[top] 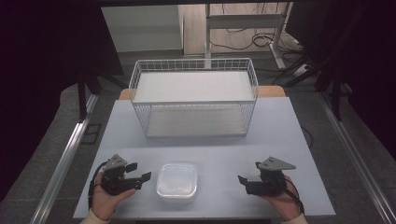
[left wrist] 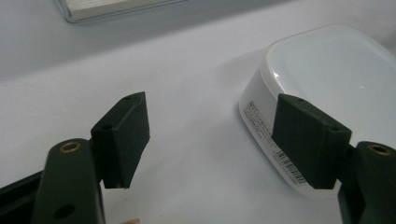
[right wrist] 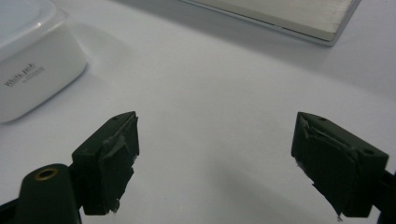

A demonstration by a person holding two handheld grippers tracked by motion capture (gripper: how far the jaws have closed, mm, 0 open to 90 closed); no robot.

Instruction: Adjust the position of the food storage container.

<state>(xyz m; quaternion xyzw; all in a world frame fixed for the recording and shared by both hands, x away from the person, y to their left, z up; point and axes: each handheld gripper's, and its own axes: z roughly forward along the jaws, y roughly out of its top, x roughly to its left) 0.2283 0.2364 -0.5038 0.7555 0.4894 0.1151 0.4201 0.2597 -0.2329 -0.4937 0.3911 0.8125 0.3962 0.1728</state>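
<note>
Near the surface's front edge, box [top: 177,181] sits just beside left gripper [top: 140,175]; right gripper [top: 243,182] farther. Both fingers wide open, empty.

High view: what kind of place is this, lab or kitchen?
Probably a lab or test room: a bare grey table holding just a wire basket and a white lidded box, dark curtains at the sides, and loose cables by a desk frame behind.
</note>
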